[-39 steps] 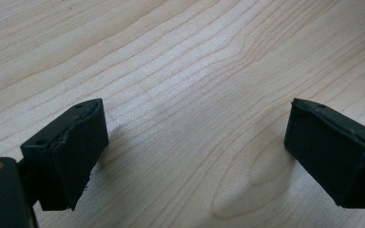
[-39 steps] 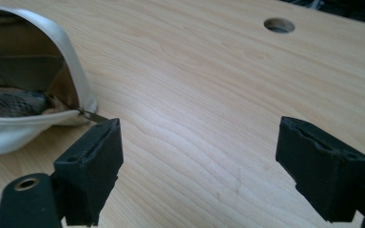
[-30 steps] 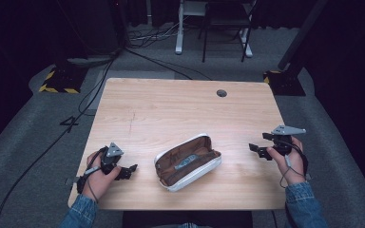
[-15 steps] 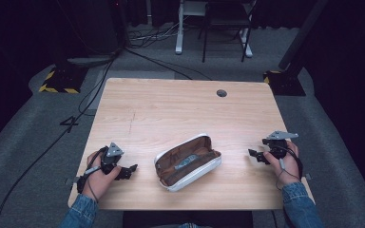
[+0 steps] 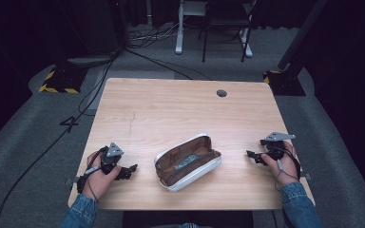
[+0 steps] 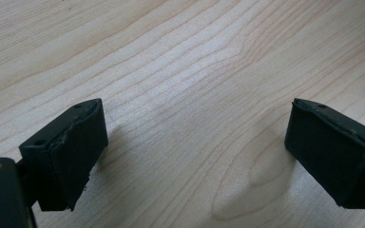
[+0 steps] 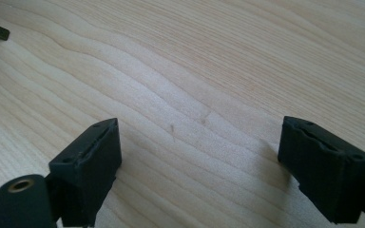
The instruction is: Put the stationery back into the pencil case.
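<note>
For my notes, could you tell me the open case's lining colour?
Brown, in the high view, on the case.

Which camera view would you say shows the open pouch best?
The high view: the whole open pouch lies between both grippers. The right gripper view catches perhaps a sliver at its top-left corner; the left gripper view looks at bare table.

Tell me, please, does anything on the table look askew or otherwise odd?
The open pencil case lies at a slant to the wooden table's edges, with a pen-like item inside. Nothing looks spilled or damaged. Both tools, left and right, sit open, well apart from it.
</note>
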`<state>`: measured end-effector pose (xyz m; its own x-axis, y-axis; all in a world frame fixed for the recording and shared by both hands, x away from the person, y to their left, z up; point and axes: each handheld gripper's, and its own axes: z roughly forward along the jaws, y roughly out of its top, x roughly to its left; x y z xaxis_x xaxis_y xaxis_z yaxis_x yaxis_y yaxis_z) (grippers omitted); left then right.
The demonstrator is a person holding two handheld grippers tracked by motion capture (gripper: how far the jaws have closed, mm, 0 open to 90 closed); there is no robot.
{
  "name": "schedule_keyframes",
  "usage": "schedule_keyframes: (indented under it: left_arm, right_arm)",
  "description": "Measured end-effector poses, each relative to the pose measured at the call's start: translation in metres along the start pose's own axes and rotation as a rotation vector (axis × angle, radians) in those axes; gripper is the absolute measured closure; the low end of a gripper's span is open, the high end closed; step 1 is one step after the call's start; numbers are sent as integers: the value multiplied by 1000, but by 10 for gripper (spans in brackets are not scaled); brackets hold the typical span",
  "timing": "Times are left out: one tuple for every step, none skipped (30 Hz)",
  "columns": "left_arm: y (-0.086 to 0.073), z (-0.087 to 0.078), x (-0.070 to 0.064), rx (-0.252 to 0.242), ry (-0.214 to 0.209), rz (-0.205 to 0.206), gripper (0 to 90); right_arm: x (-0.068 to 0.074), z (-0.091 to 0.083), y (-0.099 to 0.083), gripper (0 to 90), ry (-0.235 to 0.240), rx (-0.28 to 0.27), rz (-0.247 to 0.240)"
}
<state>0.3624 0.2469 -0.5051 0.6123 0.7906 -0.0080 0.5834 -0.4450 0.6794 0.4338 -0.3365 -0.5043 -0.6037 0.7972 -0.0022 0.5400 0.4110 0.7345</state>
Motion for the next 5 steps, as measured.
schedule_keyframes:
  left_arm:
    - [0, 0, 0, 0, 0, 0, 74]
    - [0, 0, 0, 0, 0, 0, 74]
    - [0, 0, 0, 0, 0, 0, 74]
    - [0, 0, 0, 0, 0, 0, 73]
    - [0, 0, 0, 0, 0, 0, 73]
  right_arm:
    - [0, 1, 1, 125, -1, 5, 0]
    - [0, 1, 1, 125, -1, 5, 0]
    - [0, 1, 1, 124, -4, 4, 0]
    - [0, 1, 1, 124, -4, 4, 0]
    - [0, 1, 1, 124, -4, 4, 0]
